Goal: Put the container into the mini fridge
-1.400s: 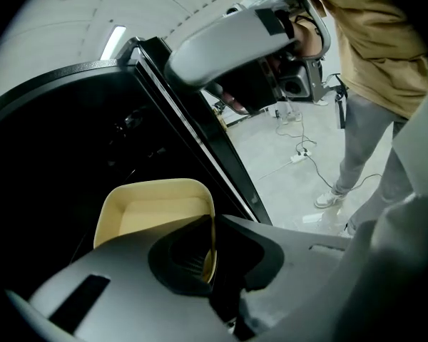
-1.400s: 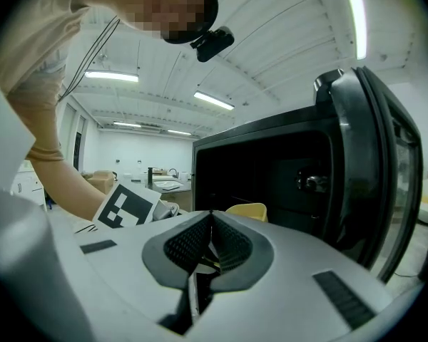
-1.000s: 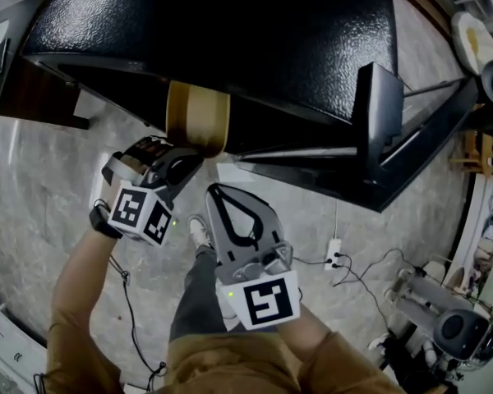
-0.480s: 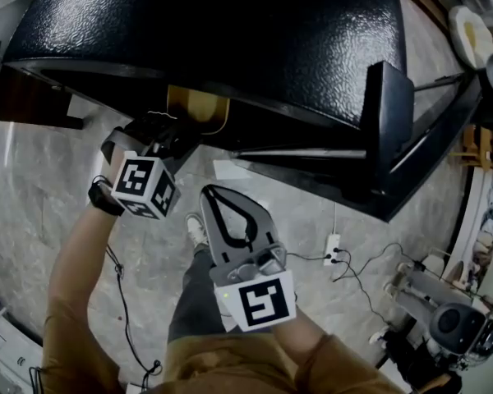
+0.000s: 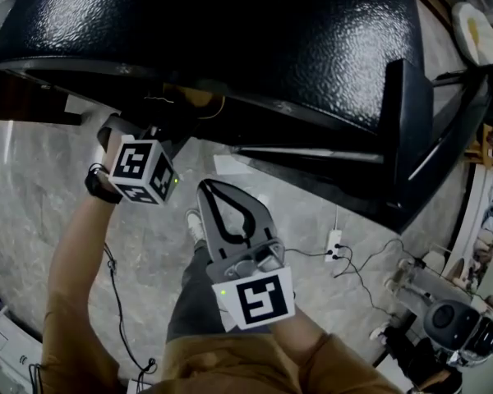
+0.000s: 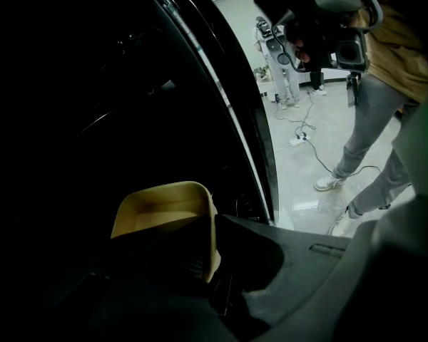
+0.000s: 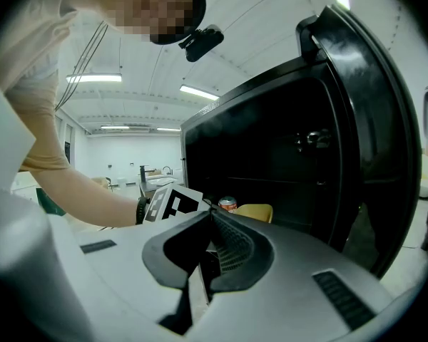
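Power strip (image 5: 334, 246), cables (image 5: 363, 279) on floor (image 5: 33, 179)

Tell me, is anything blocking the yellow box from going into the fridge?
No, nothing visible does. The door of the mini fridge stands open, and the left gripper holds the yellow container at the dark opening. Deeper inside is too dark to see.

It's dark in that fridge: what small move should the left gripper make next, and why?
Probably ease the left gripper deeper in: its jaws clamp the wall of the yellow container, which is only just inside the mini fridge.
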Demonstrator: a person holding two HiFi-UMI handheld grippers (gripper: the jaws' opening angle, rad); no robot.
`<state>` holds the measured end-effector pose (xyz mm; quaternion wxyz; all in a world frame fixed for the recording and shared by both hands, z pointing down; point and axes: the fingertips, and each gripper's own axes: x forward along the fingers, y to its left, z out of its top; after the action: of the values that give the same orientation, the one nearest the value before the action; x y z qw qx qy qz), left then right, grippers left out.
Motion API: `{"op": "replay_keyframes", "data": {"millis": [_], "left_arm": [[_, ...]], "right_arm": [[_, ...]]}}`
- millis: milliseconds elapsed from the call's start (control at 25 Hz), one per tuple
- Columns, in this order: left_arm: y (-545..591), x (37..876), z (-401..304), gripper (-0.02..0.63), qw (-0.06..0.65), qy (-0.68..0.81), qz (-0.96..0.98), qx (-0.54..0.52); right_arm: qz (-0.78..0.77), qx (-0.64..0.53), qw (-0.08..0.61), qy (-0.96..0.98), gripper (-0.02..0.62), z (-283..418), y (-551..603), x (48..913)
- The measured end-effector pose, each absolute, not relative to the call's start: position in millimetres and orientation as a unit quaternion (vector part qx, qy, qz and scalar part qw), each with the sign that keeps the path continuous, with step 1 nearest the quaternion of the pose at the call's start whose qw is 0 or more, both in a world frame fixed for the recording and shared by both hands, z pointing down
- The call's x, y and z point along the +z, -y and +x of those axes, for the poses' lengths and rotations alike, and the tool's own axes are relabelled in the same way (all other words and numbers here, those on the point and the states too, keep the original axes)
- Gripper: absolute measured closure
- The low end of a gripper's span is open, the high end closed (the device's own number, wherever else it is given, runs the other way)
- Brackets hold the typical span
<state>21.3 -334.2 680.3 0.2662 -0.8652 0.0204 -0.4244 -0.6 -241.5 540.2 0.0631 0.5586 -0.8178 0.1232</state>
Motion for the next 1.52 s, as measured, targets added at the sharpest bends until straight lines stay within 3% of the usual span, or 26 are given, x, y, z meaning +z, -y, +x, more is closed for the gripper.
{"op": "replay_keyframes", "data": {"millis": [880, 1520], "left_arm": [[370, 687, 27, 0.584, 0.284, -0.052, -0.854, -0.432], [362, 661, 20, 0.531, 0.271, -0.077, -0.873, -0.398]], "right_arm": [[0.559, 0.127, 0.069, 0.816, 0.594, -6, 246, 544], [0.558, 0.123, 0.069, 0.818, 0.593, -13, 243, 535]]}}
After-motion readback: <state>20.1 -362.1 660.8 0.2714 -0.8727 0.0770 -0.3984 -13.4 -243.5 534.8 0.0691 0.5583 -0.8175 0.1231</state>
